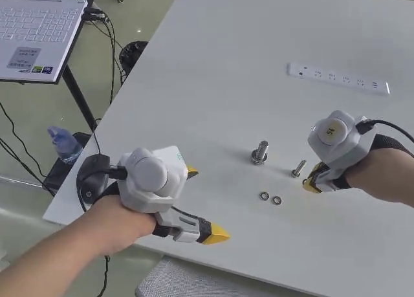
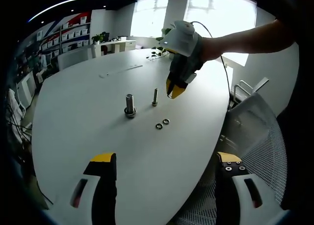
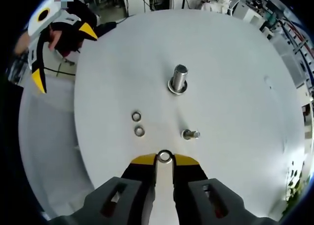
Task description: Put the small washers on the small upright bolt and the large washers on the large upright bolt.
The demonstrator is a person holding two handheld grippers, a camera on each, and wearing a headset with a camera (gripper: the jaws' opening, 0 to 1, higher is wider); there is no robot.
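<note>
On the white table (image 1: 213, 83) a large bolt (image 1: 260, 152) stands upright with a ring at its foot, and a small bolt (image 1: 299, 168) stands to its right. Two loose washers (image 1: 270, 198) lie just in front of them. In the right gripper view my right gripper (image 3: 165, 161) is shut on a washer (image 3: 165, 157), just short of the small bolt (image 3: 190, 134) and beside the loose washers (image 3: 138, 123). My left gripper (image 1: 204, 203) hangs over the table's near edge, jaws wide open and empty; the bolts (image 2: 130, 105) and washers (image 2: 162, 123) lie well ahead of it.
A white power strip (image 1: 338, 77) lies at the far right of the table. Off the table's left edge stand a laptop (image 1: 39, 25), cables and a water bottle (image 1: 63, 143). A mesh chair (image 2: 250, 122) sits by the near edge.
</note>
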